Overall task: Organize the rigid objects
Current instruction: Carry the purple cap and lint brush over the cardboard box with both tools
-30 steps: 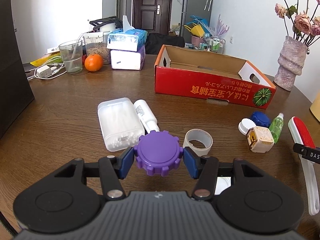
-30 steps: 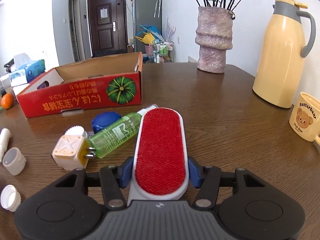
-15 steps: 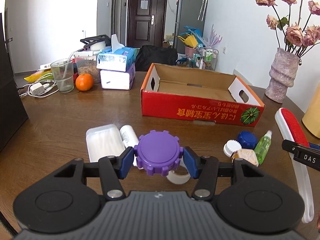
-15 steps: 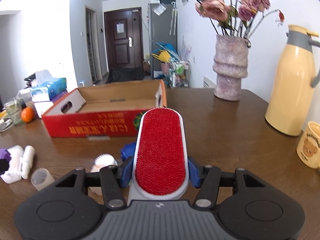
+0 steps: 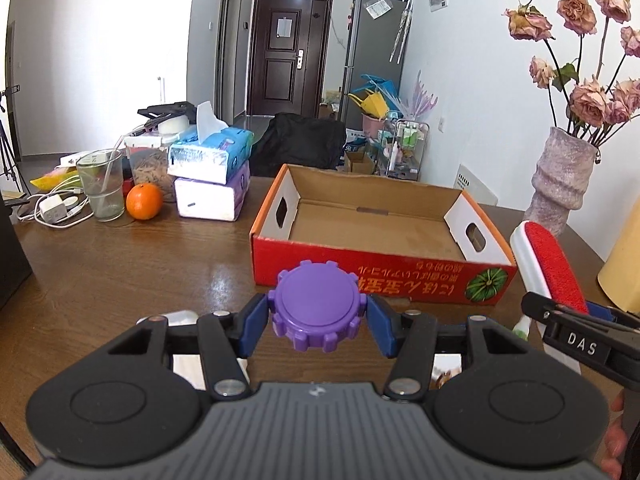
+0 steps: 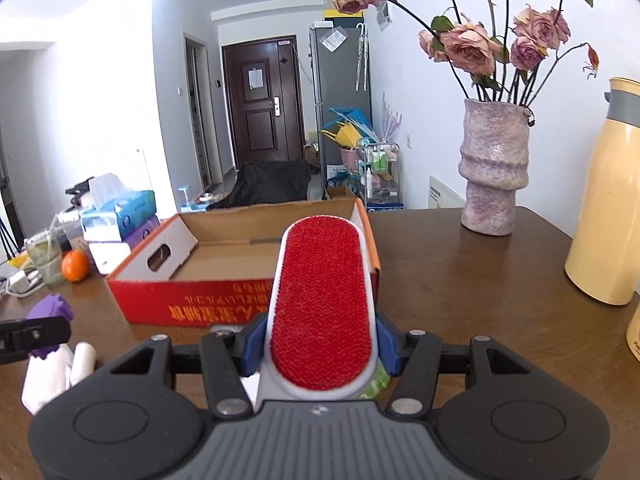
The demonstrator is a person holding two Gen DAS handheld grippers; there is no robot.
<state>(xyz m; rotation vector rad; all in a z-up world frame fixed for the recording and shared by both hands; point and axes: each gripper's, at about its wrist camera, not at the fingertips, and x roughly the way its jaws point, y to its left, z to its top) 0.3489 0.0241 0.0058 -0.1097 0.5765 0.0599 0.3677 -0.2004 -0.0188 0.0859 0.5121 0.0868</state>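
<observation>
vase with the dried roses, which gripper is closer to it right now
Right. The right gripper, holding the red lint brush, is on the vase's side of the cardboard box. The left gripper, holding the purple cap, is further away.

Purple cap (image 5: 318, 305), red brush (image 6: 323, 307) (both gripped)

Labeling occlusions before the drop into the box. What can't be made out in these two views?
- Left wrist view: small items on the table sit behind the left claw and its purple cap.
- Right wrist view: the red lint brush covers the cardboard box front right corner.
- Both views: the box label is upside down, too small to read.
</observation>
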